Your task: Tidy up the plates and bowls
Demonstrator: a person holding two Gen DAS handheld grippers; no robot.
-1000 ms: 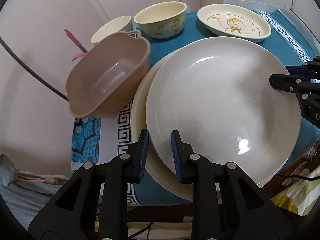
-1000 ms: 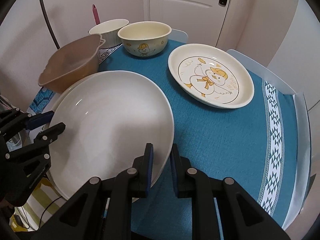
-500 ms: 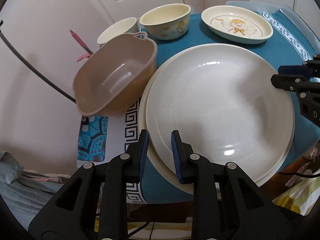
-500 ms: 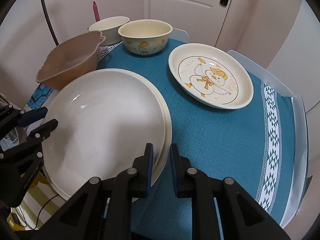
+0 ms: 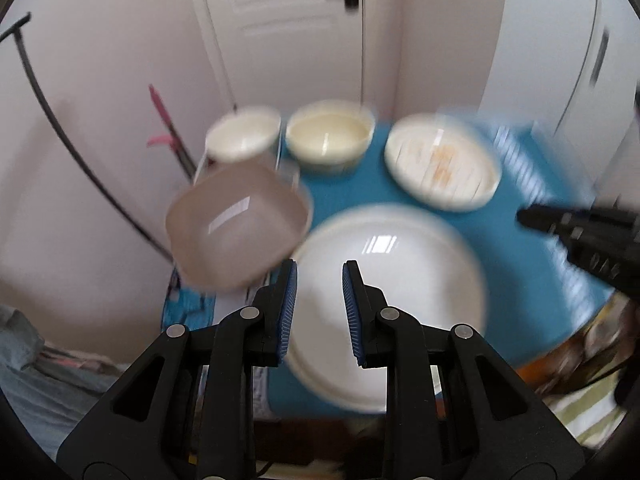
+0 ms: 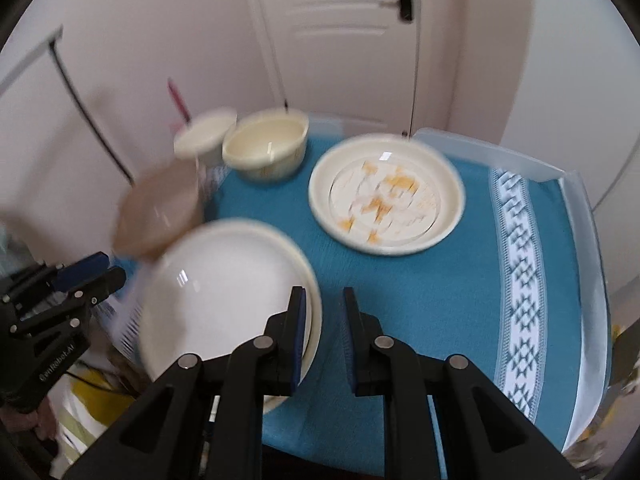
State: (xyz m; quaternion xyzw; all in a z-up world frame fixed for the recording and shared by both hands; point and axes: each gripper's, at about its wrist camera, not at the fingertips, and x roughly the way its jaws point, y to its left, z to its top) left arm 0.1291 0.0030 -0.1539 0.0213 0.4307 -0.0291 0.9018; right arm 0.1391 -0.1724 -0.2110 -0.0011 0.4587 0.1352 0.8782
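Scene: I view a table under a teal tablecloth (image 6: 400,300), with a white door (image 6: 340,40) behind it. Both views are motion-blurred.
Left gripper (image 5: 320,268): jaws closed down to a narrow gap. I see nothing between the blue pads. It hangs above the near rim of the plate stack, clear of it and pointing steeply down.
Right gripper (image 6: 323,294): jaws closed to the same narrow gap, gripping nothing. It sits above the right edge of the stack. Its left pad overlaps the rim in the picture only.
Plate stack (image 5: 384,300): a plain white plate lies nested on a larger cream plate at the near left corner of the table. The near rim reaches the table edge.
Duck plate (image 6: 386,196): it lies flat on the cloth beyond the stack and to its right, apart from it. The orange print is smeared by blur.
Cream bowl (image 5: 328,136): upright at the far edge, left of the duck plate.
White bowl (image 5: 242,134): upright at the far left corner, just beside the cream bowl.
Brown bowl (image 5: 236,228): at the left edge, between the white bowl and the stack. I cannot tell whether it touches the stack.
Pink item (image 5: 160,120): against the wall, left of the table. I cannot identify it.
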